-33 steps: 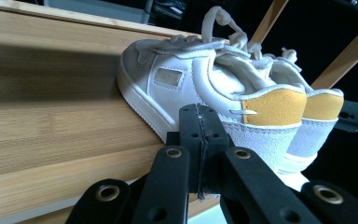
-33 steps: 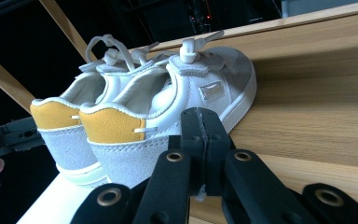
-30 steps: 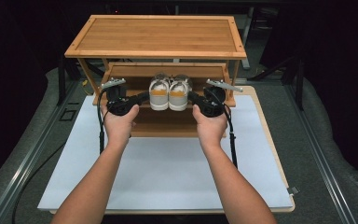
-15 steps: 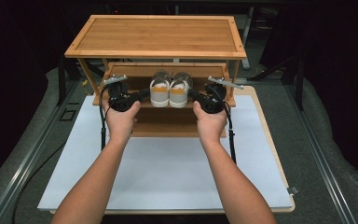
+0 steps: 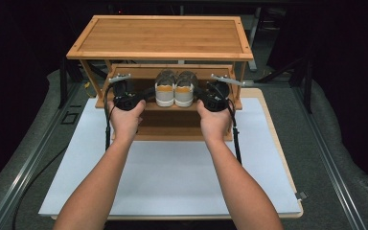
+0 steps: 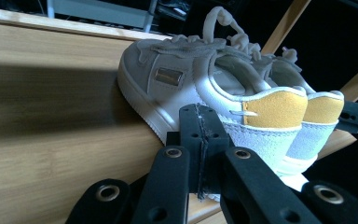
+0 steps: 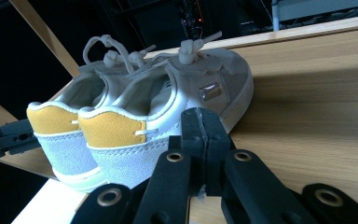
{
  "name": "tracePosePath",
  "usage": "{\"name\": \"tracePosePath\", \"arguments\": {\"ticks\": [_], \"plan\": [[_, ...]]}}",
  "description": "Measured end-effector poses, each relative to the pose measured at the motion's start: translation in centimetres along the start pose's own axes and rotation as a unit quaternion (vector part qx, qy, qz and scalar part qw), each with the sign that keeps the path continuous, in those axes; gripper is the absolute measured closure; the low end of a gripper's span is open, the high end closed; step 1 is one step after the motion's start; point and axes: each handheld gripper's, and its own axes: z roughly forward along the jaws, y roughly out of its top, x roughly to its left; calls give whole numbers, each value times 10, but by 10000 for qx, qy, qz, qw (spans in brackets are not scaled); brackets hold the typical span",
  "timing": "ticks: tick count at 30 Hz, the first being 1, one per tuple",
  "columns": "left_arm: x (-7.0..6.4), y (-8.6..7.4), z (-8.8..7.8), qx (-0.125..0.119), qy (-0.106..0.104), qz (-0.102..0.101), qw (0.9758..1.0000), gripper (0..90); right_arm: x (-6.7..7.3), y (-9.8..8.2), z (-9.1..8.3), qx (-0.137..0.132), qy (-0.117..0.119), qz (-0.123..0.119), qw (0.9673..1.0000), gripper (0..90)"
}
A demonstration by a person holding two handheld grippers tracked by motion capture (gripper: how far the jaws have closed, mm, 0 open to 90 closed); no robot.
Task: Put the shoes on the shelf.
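Dark room all round; a desk (image 5: 172,182) with a white top carries a bamboo shoe rack (image 5: 160,38) at the 12 o'clock end, seen from the high view. On the rack's middle shelf (image 5: 139,109) stands a pair of small sneakers (image 5: 175,88), grey-white with mustard heel tabs, side by side and touching, heels toward the person, toes toward 12 o'clock. The left hand-held gripper (image 5: 146,94) sits at 9 o'clock of the pair, the right hand-held gripper (image 5: 200,94) at 3 o'clock, each held level at shelf height by a hand. In the left gripper view the left one's jaws are clenched flat on each other with nothing between them, their closed tip just beside, perhaps touching, the outer heel side of the left sneaker (image 6: 200,88). The right gripper view mirrors this: jaws pressed together, empty, tip against or just short of the outer side of the right sneaker (image 7: 168,121); contact itself cannot be told. Judgement on progress: the pair stands upright and squared on the shelf, so placing looks done or close to it. The two closed tips flank it as if nudging it together or centring it. What seems left is a last squeeze or alignment at most, then backing both hands off toward 6 o'clock. Top shelf bare; bottom shelf mostly hidden behind the hands.
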Motion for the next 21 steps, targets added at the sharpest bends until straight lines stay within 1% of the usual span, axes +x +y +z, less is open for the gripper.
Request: {"name": "tracePosePath", "arguments": {"ticks": [3, 4, 5, 6, 9, 10, 11, 13, 14, 15, 16, 17, 18, 19, 21], "plan": [[1, 1, 3, 2, 23, 2, 10000, 900, -1, 1, 3, 1, 1, 13, 10000, 900], [2, 1, 4, 7, -2, -4, 10000, 900, -2, 2, 4, 54, 20, -17, 10000, 900], [2, 1, 5, 7, -13, -9, 10000, 900, -2, 3, 5, 43, -55, -26, 10000, 900], [2, 2, 7, 4, -23, -28, 10000, 900, -5, 5, 8, 9, -44, -32, 10000, 900], [3, 3, 9, 25, 11, -12, 10000, 900, -7, 6, 10, 24, 0, 13, 10000, 900], [5, 4, 11, 26, -10, -28, 10000, 900, -7, 7, 12, 30, 0, 10, 10000, 900], [6, 4, 12, 27, 8, -51, 10000, 900, -7, 8, 12, 97, -95, 9, 9999, 900], [7, 5, 14, 31, 6, -45, 10000, 900, -7, 8, 15, 74, -68, 13, 9999, 900], [8, 5, 14, 6, 20, -71, 10000, 900, -7, 9, 16, 83, -74, 28, 9999, 900], [9, 5, 15, 6, 11, -94, 10000, 900, -8, 9, 16, 128, -28, 34, 9999, 900], [10, 5, 16, 9, 4, -125, 9999, 900, -8, 8, 19, 38, -23, 51, 10000, 900], [11, 6, 17, 28, 21, -140, 9999, 900, -8, 8, 19, 45, -25, 38, 10000, 900], [11, 6, 18, 43, 43, -140, 9999, 900, -9, 9, 19, 152, -36, 0, 9999, 900], [12, 6, 19, 36, 42, -129, 9999, 900, -8, 8, 21, 84, -82, -10, 9999, 900], [12, 6, 19, 45, 39, -144, 9999, 900, -7, 8, 23, 32, -127, -68, 9999, 900]]}}
